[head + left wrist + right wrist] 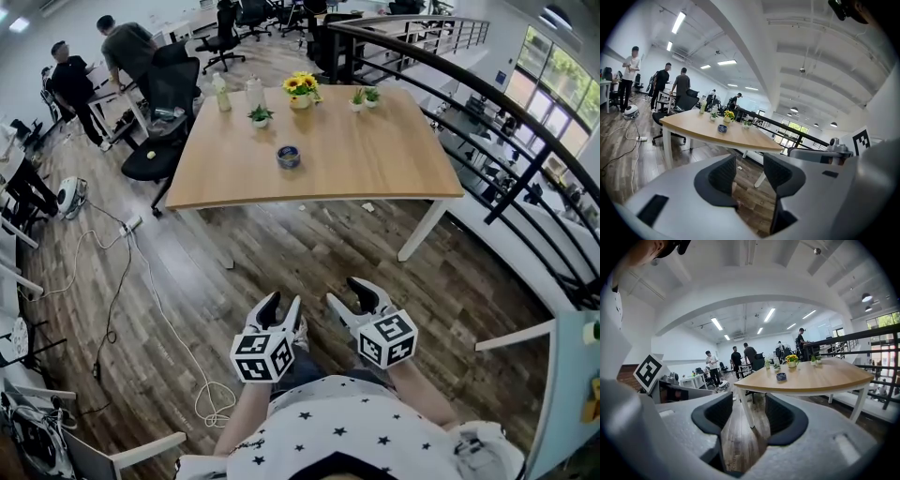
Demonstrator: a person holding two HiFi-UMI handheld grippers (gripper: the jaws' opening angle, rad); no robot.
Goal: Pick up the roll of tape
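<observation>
The roll of tape (289,157) is a small blue ring lying near the middle of the wooden table (375,169). It also shows small and far in the left gripper view as the tape (722,128) and in the right gripper view as the tape (781,376). My left gripper (281,307) and right gripper (353,295) hover side by side over the floor, well short of the table. Both are open with nothing between their jaws.
Small potted plants (260,115), a yellow flower pot (301,89) and bottles (221,94) stand along the table's far edge. Black office chairs (164,122) sit at the table's left. A white cable (159,309) trails over the floor. A black railing (506,122) runs along the right. People (127,52) stand far left.
</observation>
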